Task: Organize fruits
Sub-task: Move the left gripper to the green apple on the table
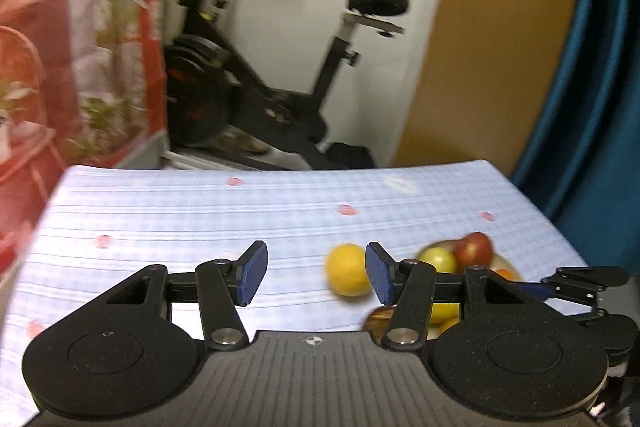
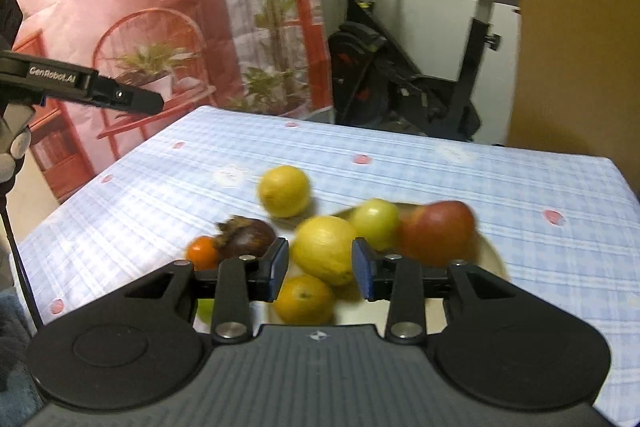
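- Checked blue surface (image 2: pixel 400 163), exercise bike behind.
- Left tongs (image 1: pixel 316 273) spread, empty; right tongs (image 2: pixel 320 269) apart, empty.
- Loose lemon (image 2: pixel 284 191) at plate's (image 2: pixel 494 259) 10 o'clock: probably centre, then pinch gently.

Both grippers, left gripper (image 1: pixel 316 273) and right gripper (image 2: pixel 320 269), hover tilted downward, fingers parted, gripping nothing.

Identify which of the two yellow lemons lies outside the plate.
The far lemon sits alone on the tablecloth; the other lemon rests on the plate among other fruit.
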Tool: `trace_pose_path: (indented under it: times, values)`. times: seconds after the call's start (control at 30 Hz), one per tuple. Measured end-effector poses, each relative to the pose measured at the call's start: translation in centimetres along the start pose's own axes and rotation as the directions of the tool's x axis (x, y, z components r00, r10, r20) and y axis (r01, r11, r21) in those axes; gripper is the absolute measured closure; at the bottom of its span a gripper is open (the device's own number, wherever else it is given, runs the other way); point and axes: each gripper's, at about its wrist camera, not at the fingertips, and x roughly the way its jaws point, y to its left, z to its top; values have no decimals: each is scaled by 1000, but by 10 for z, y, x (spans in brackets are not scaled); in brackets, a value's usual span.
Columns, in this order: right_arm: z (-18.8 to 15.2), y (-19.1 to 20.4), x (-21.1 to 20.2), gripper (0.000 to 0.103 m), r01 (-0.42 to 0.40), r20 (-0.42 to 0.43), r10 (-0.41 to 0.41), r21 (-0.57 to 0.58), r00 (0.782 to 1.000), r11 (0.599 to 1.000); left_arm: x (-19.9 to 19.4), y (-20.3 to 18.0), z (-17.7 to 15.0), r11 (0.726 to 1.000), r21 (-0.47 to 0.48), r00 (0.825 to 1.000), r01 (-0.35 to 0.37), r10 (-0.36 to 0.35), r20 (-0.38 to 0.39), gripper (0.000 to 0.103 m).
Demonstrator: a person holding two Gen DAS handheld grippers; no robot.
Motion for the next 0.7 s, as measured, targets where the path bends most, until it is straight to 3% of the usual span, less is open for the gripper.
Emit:
trace_pose_path:
  times: [0.27, 0.43, 0.7]
  values:
    - [-3, 41, 38, 65, -37, -72, 32, -60, 997, 998, 1, 9, -26, 999, -33, 1000, -26, 26, 7, 47]
    - [-9, 60, 55, 65, -56, -120, 44, -99, 992, 993, 10, 15, -43, 994, -110, 1000, 5, -6, -5, 47]
    - [-24, 69, 59, 59, -67, -150, 52, -97, 987, 993, 8, 12, -61, 993, -117, 999, 31, -33, -11, 47]
